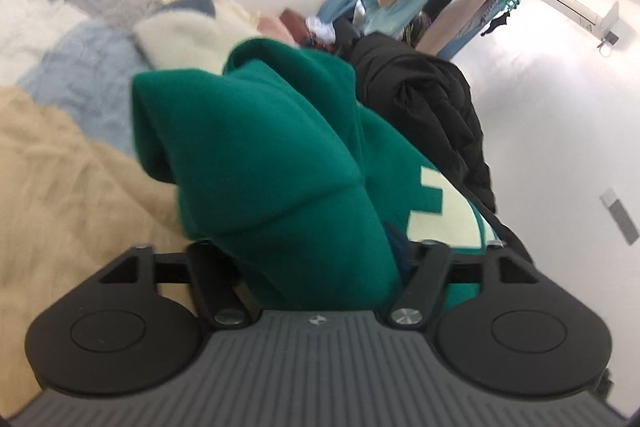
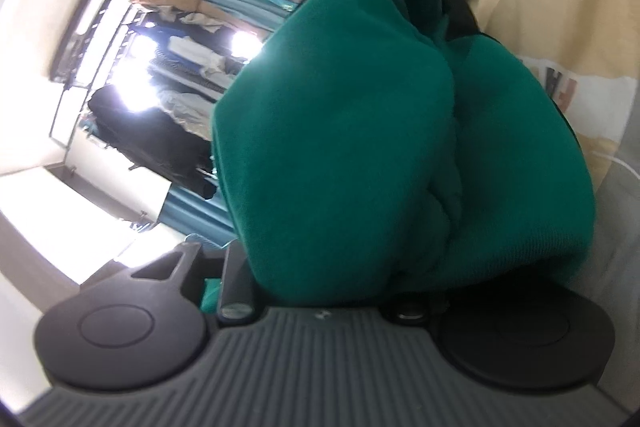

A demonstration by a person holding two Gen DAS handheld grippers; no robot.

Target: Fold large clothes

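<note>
- Green sweatshirt [image 1: 280,155] lies bunched on the fluffy blanket [image 1: 72,163], directly ahead of both tongs, beside a black jacket [image 1: 424,99].
- Left gripper [image 1: 320,267] has its jaws wide apart, with cloth lying between them (probably no longer pinched).
- Right gripper [image 2: 332,291] is buried under the same bundle; whether it clamps, I cannot tell.
- Both hands look equally near.

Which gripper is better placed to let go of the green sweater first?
Probably the left gripper. Its arms look spread wide around the green sweater, which bunches on the fluffy blanket. In the right gripper, the sweater covers the fingers, so I cannot judge.
</note>
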